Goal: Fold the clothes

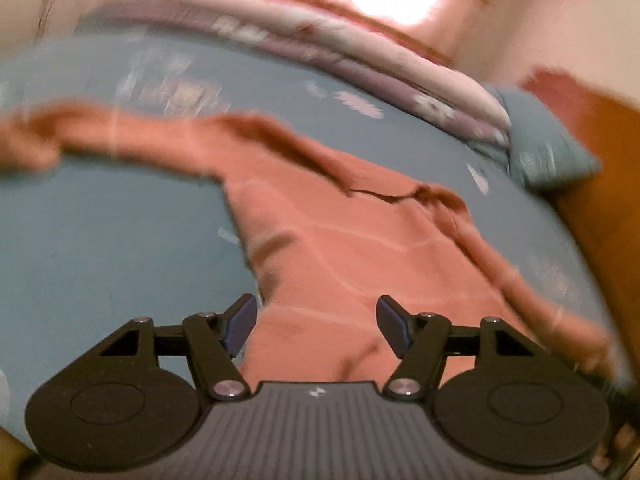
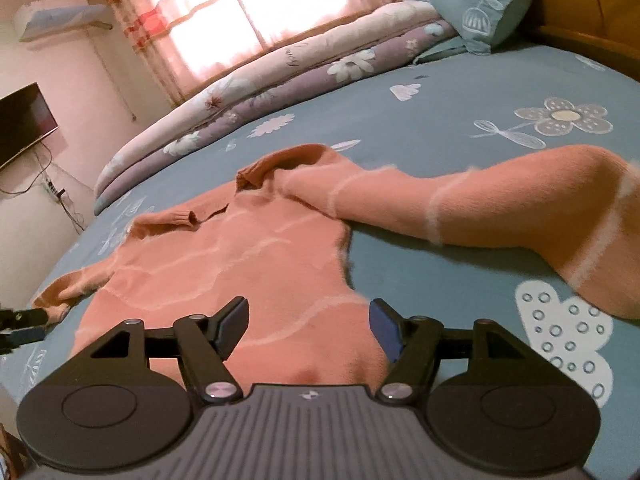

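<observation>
Sweater (image 2: pixel 256 264), orange-pink with thin pale wavy lines, lies spread flat on the blue flowered bed sheet (image 2: pixel 460 92), collar away from both tools. Seen from the right tool (image 2: pixel 309 330), its body stretches straight ahead and under the spread jaws, which stand apart over the hem with nothing pinched between them. One sleeve (image 2: pixel 500 216) runs out to the right of that tool across the sheet; the other sleeve ends ahead to the left, its cuff (image 2: pixel 54 306) just beside the dark fingers of the other tool at the picture's edge.

The left wrist view is blurred. There the left tool (image 1: pixel 316 326) also has its jaws spread, empty, above the sweater's (image 1: pixel 340 240) lower part. Beyond the collar (image 2: pixel 280 164), a rolled floral quilt (image 2: pixel 280 80) lies along the far edge of the bed, with a blue pillow (image 2: pixel 480 4) at its right end.
</observation>
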A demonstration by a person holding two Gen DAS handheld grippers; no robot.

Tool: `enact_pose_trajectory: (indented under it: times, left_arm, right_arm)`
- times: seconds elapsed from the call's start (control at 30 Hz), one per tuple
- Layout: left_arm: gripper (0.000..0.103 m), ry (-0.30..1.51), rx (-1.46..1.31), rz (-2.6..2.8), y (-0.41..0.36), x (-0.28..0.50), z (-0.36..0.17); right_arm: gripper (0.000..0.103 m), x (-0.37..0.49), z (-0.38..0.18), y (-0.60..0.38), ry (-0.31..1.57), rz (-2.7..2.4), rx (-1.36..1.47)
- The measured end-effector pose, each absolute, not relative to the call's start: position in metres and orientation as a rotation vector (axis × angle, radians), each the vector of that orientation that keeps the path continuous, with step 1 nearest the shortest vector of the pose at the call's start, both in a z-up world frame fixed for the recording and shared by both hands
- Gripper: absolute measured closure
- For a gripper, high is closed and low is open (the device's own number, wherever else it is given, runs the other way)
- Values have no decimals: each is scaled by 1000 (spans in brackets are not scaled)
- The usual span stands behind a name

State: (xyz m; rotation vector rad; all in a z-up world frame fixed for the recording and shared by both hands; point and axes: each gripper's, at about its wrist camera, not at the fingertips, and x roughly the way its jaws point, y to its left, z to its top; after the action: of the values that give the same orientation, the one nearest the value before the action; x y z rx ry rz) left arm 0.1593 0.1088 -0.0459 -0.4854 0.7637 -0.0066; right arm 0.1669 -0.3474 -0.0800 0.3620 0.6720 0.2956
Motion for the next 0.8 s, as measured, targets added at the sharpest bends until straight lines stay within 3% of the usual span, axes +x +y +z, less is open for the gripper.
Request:
enact_pose_trajectory:
  times: [0.1,0.3,0.8]
  left_arm:
    - [40,785,-690,2,144,176,-74]
    - [41,748,-843,-6,173,204,-106]
    - [39,759,-1024,-155,191,268,-156]
  right_arm:
    - [32,169,-80,-341,665,306,358]
    - [32,173,-86,-329,667,292,314]
    - [26,182,-95,-300,676,262,217]
